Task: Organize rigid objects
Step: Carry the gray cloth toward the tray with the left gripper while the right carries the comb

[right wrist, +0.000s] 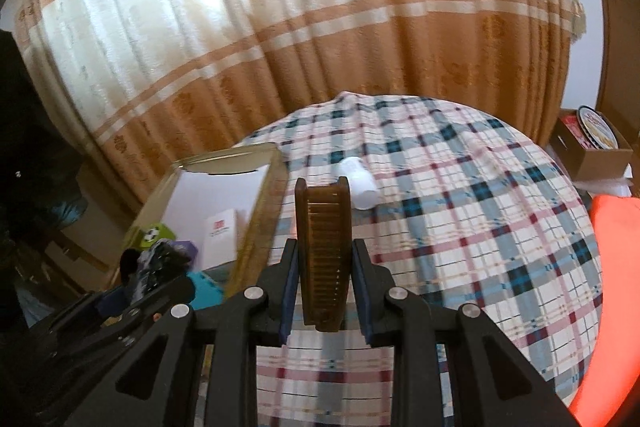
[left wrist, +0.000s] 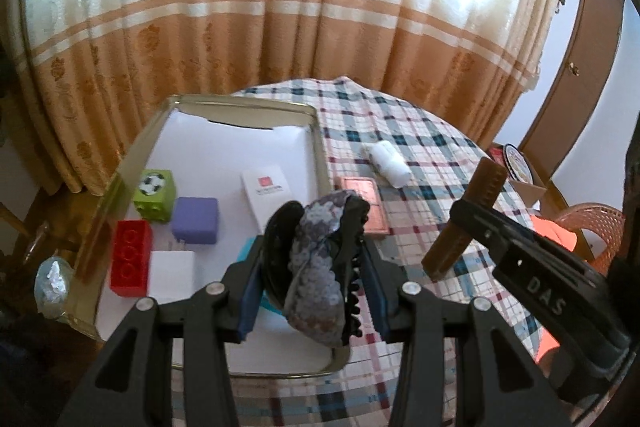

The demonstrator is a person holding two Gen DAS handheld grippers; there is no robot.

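My left gripper (left wrist: 312, 259) is shut on a black claw hair clip (left wrist: 320, 263) covered in grey patterned fabric, held above the right edge of a gold-rimmed tray (left wrist: 316, 147) lined in white. Inside the tray lie a green football cube (left wrist: 155, 193), a purple cube (left wrist: 196, 221), a red brick (left wrist: 130, 263), a white block (left wrist: 172, 273) and a white card box (left wrist: 268, 195). My right gripper (right wrist: 325, 255) is shut on a brown comb (right wrist: 324, 251), which stands upright above the checked tablecloth (right wrist: 460, 227). A white roll (right wrist: 358, 183) and a pink flat case (left wrist: 366, 205) rest on the cloth.
A curtain (left wrist: 280, 27) hangs behind the table. To the right are a cardboard box with a round tin (right wrist: 592, 143), an orange object (right wrist: 616, 267), a woven chair (left wrist: 596, 223) and a wooden door (left wrist: 584, 67). A crumpled bag (left wrist: 52, 283) sits left of the tray.
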